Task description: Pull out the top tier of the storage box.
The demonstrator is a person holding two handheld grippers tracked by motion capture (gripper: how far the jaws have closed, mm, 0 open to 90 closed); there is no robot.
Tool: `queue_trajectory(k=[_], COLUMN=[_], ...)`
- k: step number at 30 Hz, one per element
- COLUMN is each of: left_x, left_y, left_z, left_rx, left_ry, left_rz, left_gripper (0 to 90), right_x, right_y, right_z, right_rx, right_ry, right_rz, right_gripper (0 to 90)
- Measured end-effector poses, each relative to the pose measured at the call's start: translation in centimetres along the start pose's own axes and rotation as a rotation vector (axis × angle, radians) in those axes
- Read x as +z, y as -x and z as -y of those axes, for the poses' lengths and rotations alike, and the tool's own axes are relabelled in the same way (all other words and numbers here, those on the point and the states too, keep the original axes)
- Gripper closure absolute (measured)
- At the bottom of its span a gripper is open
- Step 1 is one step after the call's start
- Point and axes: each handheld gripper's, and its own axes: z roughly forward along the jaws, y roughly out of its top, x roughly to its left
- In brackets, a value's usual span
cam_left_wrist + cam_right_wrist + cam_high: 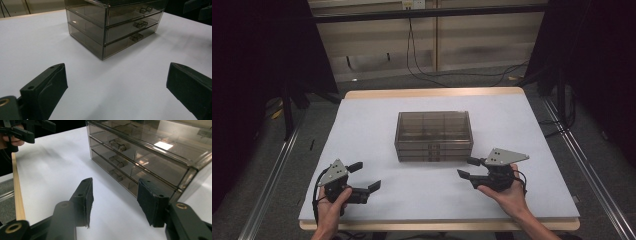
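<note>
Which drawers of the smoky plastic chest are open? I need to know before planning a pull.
None: all shut. The drawer chest shows three drawer fronts flush in one plane, handles stacked in line, none protruding.

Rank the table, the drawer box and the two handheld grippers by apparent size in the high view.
1. Table, by far the largest.
2. Drawer box.
3. Left gripper and right gripper: they look about alike, so no ranking between them.

Drawer box (433,136): smoky brown, see-through plastic. Table (372,115): plain white top, light wood edge. Both grippers' jaws: black.
</note>
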Motion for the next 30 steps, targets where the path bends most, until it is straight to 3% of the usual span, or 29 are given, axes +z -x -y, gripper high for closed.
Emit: queue_trajectory(k=[4,10,18,30], left_x=[-0.2,-0.3,-0.3,-0.4], left_y=[0.1,0.1,0.2,0.1], left_z=[0.0,0.1,0.0,0.1], left_rx=[0.006,-0.001,0.002,-0.001], left_ry=[-0.003,0.001,0.001,0.006], left_rz=[-0.013,-0.005,-0.015,-0.006], left_gripper=[3.2,3.2,3.2,3.2], right_x=[0.4,0.7,1.6,3.6], right_y=[-0.2,-0.9,-2.2,-4.3], right_z=[0.0,-0.2,-0.4,-0.9], right_rx=[-0.004,-0.064,-0.200,-0.441], right_ry=[-0.011,-0.044,-0.106,-0.149], right_rz=[0.008,0.021,0.070,0.163], right_gripper=[38.9,44.1,62.5,59.9])
